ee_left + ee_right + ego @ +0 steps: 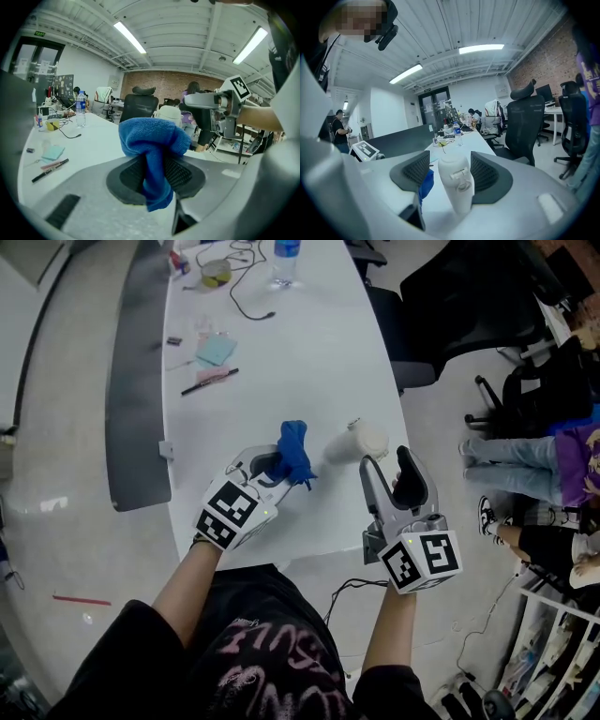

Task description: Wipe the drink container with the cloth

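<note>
My left gripper (277, 471) has its two fingers shut tight on the blue cloth (294, 451), and the cloth stands up from the grip in a thick bunch. I think I hold it this way so that a soft, full face is turned to the bottle, and not the hard plastic. The white drink bottle (356, 442) is on the white table (309, 352), a little right of the middle of the head view. It is just beside the cloth and, as far as I can judge, upright. My right gripper (386, 465) has its fingers apart. In the right gripper view the bottle is in the middle, in the gap between the two dark pads (485, 174). A strip of free space shows at its left with the cloth behind, so nothing is clamped; whether the right pad touches it I cannot tell. I suppose this hand is placed there to steady the bottle for the wiping. My left forearm (187, 577) rises from the bottom of the head view and leans to the right, and my right forearm (392, 638) points nearly straight up the frame.
</note>
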